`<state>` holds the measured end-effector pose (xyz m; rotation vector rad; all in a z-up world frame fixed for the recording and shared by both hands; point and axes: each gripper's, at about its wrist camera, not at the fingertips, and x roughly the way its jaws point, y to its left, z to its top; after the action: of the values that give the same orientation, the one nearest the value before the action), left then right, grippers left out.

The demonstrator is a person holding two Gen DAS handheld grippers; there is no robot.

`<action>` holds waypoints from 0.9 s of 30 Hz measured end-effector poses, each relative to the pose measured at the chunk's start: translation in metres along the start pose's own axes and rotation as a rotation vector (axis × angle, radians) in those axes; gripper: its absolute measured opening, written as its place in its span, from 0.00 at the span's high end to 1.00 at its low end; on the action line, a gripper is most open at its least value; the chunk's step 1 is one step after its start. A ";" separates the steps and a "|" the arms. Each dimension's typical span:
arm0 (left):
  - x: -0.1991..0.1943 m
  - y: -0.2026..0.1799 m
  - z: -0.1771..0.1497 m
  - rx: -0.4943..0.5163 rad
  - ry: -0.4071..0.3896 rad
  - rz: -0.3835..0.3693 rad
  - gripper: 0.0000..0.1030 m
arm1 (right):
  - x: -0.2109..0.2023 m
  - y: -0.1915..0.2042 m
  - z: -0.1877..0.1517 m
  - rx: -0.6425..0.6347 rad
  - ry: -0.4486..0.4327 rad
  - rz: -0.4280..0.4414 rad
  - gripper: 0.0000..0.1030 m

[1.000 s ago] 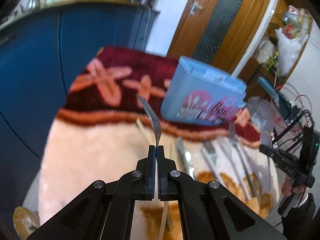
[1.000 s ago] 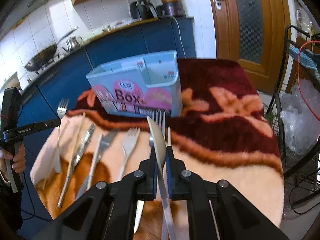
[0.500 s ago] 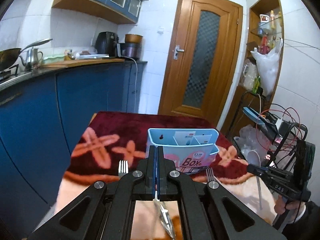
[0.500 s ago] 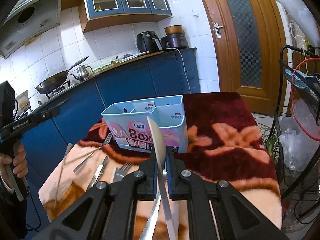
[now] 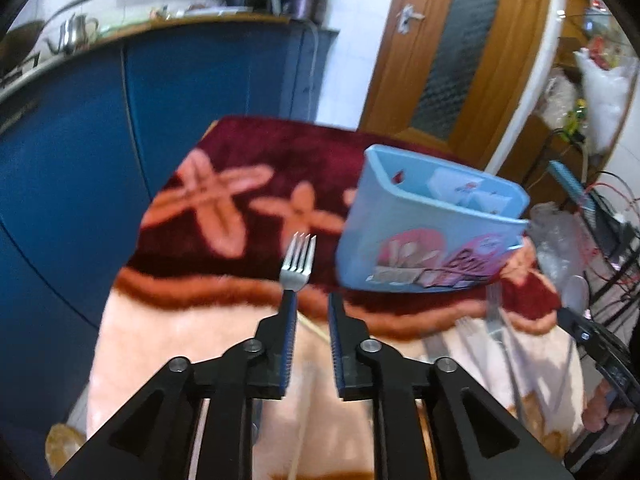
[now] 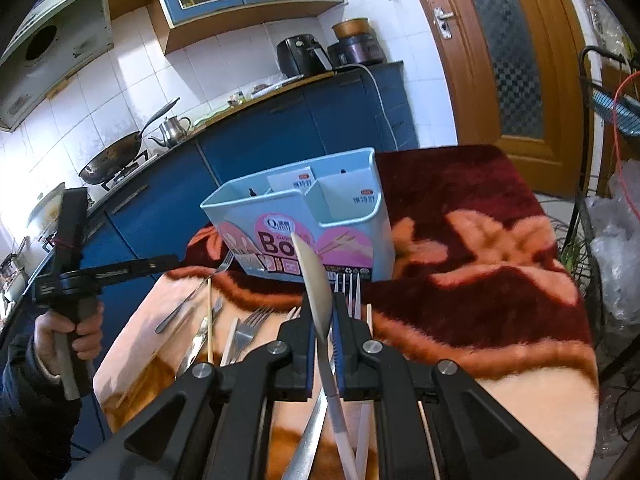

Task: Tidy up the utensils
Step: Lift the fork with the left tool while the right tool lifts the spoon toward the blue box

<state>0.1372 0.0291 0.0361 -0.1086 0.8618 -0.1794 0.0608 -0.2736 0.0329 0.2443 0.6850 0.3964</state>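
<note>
Left gripper (image 5: 312,312): jaws opening, fork (image 5: 298,262) upright against the left pad, tines up, light-blue utensil box (image 5: 424,236) just up and to the right. Right gripper (image 6: 322,312): clamped on a spoon (image 6: 316,284), bowl up, long axis along the fingers, same box (image 6: 304,220) straight ahead beyond the tips, nearer this hand.

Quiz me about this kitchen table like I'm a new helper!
1. True or false: the right gripper has its fingers shut on a pale spoon.
2. The light blue plastic box stands on: A) a dark red flowered blanket; B) a blue counter; C) the floor.
3. What shows inside the box: utensils or paper cards?

Key: 1 true; 2 A; 3 paper cards.
</note>
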 end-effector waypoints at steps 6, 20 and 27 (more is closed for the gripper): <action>0.033 0.002 0.002 0.008 0.057 0.047 0.64 | 0.010 -0.011 -0.005 0.034 0.036 -0.007 0.91; 0.094 0.000 0.027 0.150 0.168 0.018 0.64 | 0.013 -0.017 -0.018 0.119 0.024 -0.073 0.91; 0.104 0.007 0.026 0.122 0.174 -0.041 0.78 | 0.008 -0.012 -0.021 0.143 -0.007 -0.090 0.91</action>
<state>0.2238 0.0160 -0.0257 0.0036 1.0197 -0.2820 0.0561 -0.2788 0.0090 0.3487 0.7161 0.2612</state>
